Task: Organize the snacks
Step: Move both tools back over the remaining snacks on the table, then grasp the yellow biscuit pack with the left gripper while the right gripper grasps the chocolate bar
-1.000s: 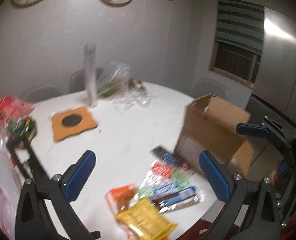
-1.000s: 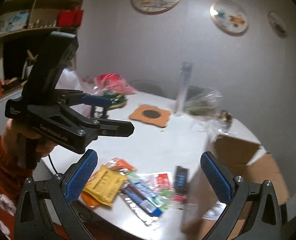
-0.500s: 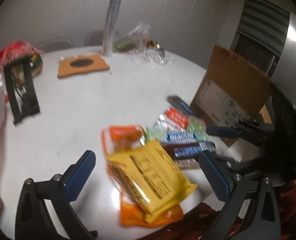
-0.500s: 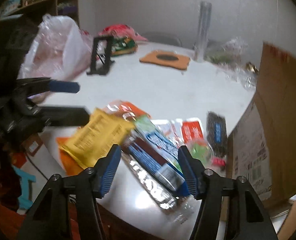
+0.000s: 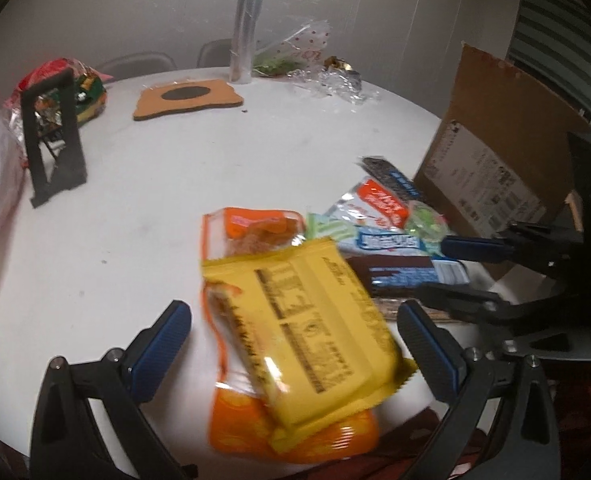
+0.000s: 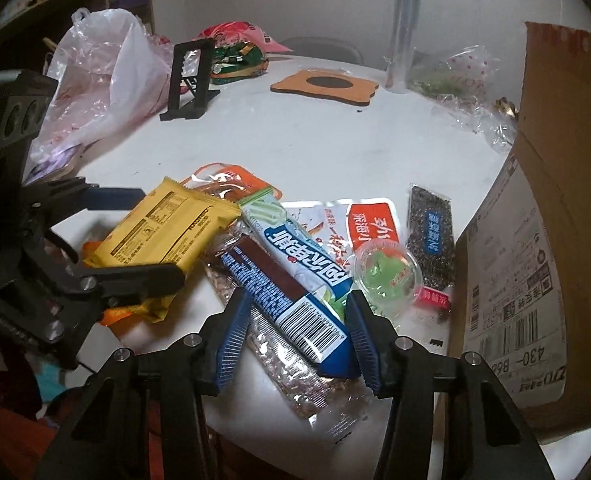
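From your left wrist view, your left tool point(image 5: 291, 350) stands wide open over the near edge of the white bench point(image 5: 143, 216), its blue pads on either side of the yellow snack packet point(image 5: 299, 328) but clear of it. That packet lies on top of an orange packet point(image 5: 255, 232), at the near end of the snack pile. Beyond it to the right sit a pale blue-and-white bar point(image 5: 387, 242), a dark brown bar point(image 5: 407, 274), a red-and-white sachet point(image 5: 379, 204) and a dark seaweed strip point(image 5: 387, 174). The cardboard box point(image 5: 491, 152) stands on the right, just beside the pile. Your right tool point(image 5: 467, 270) reaches in from the right, its fingers over the brown bar. Farther back are a black stand point(image 5: 55, 140), a cork mat point(image 5: 187, 98) and a clear tube point(image 5: 245, 24).

From your right wrist view, your right tool point(image 6: 297, 340) is closing, and the barcode end of the blue-and-white bar point(image 6: 303, 276) lies between its pads; the right pad meets the wrapper edge, while the left side is hard to judge. The brown bar point(image 6: 255, 272) lies alongside it, with a clear wrapped bar point(image 6: 307, 376) beneath. A small green jelly cup point(image 6: 387, 272) sits just right of the pads, touching the sachet point(image 6: 371, 224) and the seaweed strip point(image 6: 431, 236). The box point(image 6: 543, 240) fills the right side. Your left tool point(image 6: 135, 236) straddles the yellow packet point(image 6: 167, 232). A plastic bag point(image 6: 103, 76) slumps at the far left.
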`<action>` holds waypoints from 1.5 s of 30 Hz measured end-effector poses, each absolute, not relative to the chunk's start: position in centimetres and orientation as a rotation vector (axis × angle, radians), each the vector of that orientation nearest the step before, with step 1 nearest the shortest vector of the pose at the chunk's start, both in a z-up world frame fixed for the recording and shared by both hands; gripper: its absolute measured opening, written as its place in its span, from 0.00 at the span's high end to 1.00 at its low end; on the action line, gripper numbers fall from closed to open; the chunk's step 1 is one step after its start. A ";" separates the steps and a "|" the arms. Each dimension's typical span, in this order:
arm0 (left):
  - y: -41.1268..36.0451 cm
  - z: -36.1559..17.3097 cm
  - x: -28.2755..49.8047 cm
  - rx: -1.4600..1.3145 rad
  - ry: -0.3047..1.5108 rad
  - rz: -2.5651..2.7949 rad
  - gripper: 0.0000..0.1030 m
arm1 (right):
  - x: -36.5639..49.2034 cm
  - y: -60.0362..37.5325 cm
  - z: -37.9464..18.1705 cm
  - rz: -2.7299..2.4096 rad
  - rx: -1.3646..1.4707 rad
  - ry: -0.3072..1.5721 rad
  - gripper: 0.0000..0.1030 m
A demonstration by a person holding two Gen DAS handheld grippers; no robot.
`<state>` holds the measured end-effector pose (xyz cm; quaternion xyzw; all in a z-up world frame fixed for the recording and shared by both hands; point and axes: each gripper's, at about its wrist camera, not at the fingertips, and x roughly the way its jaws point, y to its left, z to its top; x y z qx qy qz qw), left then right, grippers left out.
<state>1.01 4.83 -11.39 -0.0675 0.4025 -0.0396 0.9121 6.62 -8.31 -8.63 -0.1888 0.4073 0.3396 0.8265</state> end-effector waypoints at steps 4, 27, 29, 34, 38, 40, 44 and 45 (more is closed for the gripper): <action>5.9 -11.3 1.0 -0.147 0.829 -0.105 0.12 | 6.2 -8.4 -8.5 0.745 -0.382 0.874 0.56; 4.7 -11.8 2.2 -0.053 0.844 -0.054 0.31 | 5.6 -7.5 -9.4 0.798 -0.423 0.883 0.86; 5.2 -11.9 2.2 -0.074 0.850 -0.071 0.31 | 5.7 -7.5 -9.3 0.796 -0.411 0.880 0.86; 5.7 -11.8 2.0 -0.090 0.838 -0.089 0.32 | 5.8 -7.5 -9.2 0.792 -0.402 0.879 0.86; 5.9 -11.3 1.7 -0.093 0.819 -0.094 0.32 | 5.8 -7.3 -8.8 0.797 -0.389 0.870 0.86; 6.1 -11.1 1.5 -0.088 0.813 -0.093 0.33 | 5.7 -7.2 -8.6 0.798 -0.387 0.863 0.86; 6.5 -11.5 1.6 -0.082 0.838 -0.102 0.32 | 5.7 -6.8 -8.5 0.797 -0.399 0.863 0.86; 6.8 -11.6 1.6 -0.096 0.842 -0.098 0.32 | 5.7 -6.6 -8.6 0.798 -0.405 0.867 0.86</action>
